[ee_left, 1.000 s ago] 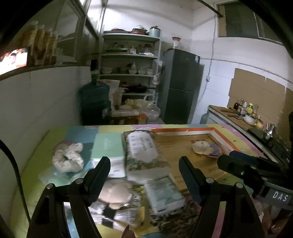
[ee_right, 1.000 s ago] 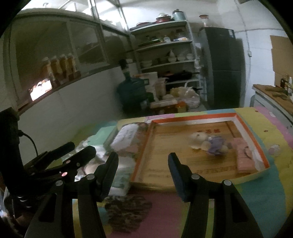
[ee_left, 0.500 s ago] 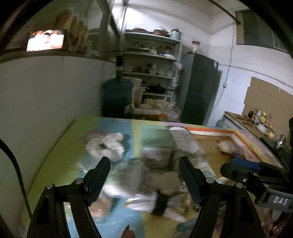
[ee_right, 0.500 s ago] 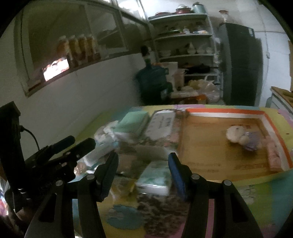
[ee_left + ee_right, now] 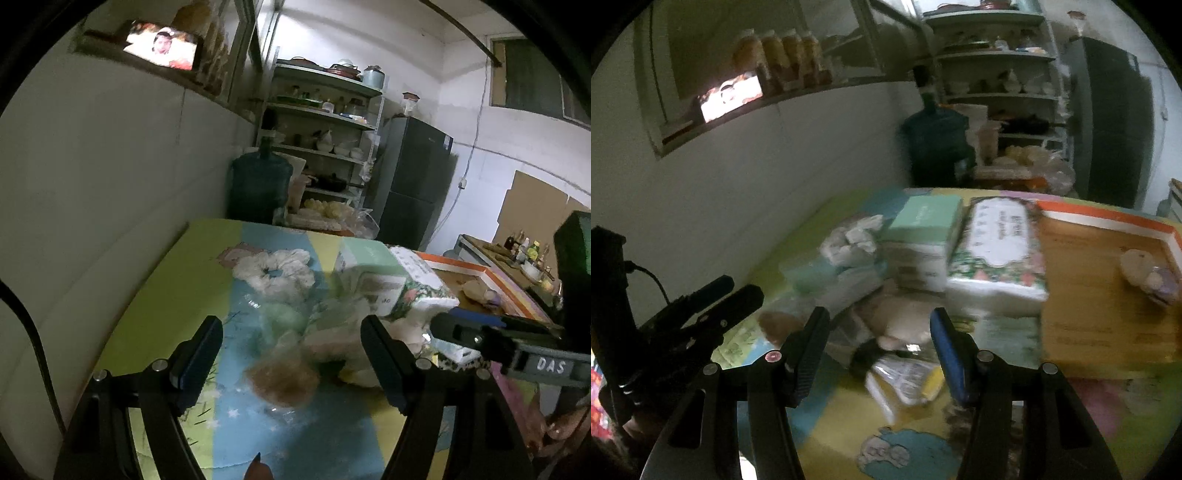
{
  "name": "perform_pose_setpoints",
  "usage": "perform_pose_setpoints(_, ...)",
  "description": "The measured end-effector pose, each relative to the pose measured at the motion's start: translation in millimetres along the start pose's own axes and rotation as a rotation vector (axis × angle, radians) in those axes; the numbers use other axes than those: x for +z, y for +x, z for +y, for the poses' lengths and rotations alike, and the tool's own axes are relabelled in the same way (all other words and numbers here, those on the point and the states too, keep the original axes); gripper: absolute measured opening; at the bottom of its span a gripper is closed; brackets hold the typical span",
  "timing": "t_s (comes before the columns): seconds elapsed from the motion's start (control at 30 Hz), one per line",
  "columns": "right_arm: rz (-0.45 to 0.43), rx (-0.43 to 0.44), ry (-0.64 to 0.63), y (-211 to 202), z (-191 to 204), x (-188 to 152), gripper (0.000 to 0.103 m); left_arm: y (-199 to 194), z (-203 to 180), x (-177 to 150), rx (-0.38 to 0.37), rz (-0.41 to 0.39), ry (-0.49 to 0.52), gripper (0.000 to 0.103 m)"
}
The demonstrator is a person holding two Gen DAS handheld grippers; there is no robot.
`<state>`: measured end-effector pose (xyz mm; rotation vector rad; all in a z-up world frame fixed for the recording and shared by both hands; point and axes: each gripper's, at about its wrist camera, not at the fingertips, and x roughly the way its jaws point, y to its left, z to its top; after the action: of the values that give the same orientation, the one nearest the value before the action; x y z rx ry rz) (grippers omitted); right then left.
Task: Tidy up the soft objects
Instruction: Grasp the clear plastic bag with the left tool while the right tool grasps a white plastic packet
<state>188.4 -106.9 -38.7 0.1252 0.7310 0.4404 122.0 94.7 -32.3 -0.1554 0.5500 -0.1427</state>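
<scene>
— Left wrist view: what is seen, from the largest thing down?

— A table (image 5: 173, 280) covered by a smooth, colour-blocked mat is shown. On it a rectangular wooden tray (image 5: 491, 275) with an orange and white rim is set at the right. Beside the tray a heap of soft objects is piled: a floral tissue pack (image 5: 417, 284) in glossy wrap, a mint-topped boxy pack (image 5: 364, 258), a crumpled white ring of cloth (image 5: 275, 267), and a fuzzy brown lump in clear plastic (image 5: 282, 378). The left gripper (image 5: 291, 354) is held wide above that lump, and nothing is pressed by its pads.

— And what is added by the right wrist view?

— The tray's bare wood floor (image 5: 1100, 295) is laid open there, with a small cream and lilac plush (image 5: 1148, 277) on it, well apart from the heap. A flat packet with a yellow corner (image 5: 908, 380) is seen just below the right gripper (image 5: 879, 343), whose jaws are kept moderately apart and empty over a pale plush with a dark band (image 5: 897, 328). The cloth ring's hole is seen only from the left; edges are blurred in both views.
</scene>
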Motion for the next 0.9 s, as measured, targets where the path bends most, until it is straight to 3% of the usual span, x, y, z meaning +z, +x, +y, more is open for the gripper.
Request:
perform_pose_setpoints(0.3,0.029,0.059,0.021,30.1,13.4,5.9,0.058,15.9,18.7,-18.4,-0.011,0.056,0.02,0.077)
perform_pose_setpoints(0.6,0.058,0.09,0.055,54.1,21.9,7.6,0.058,45.0,25.6,-28.3,-0.067,0.161,0.018,0.077)
perform_pose_setpoints(0.73,0.074,0.092,0.053,63.3,25.3,7.9,0.058,50.1,26.0,-29.9,-0.104,0.195,0.004,0.071)
perform_pose_setpoints(0.9,0.094,0.085,0.066,75.4,26.5,8.6,0.058,51.0,19.1,-33.7,-0.135,0.203,0.034,0.052)
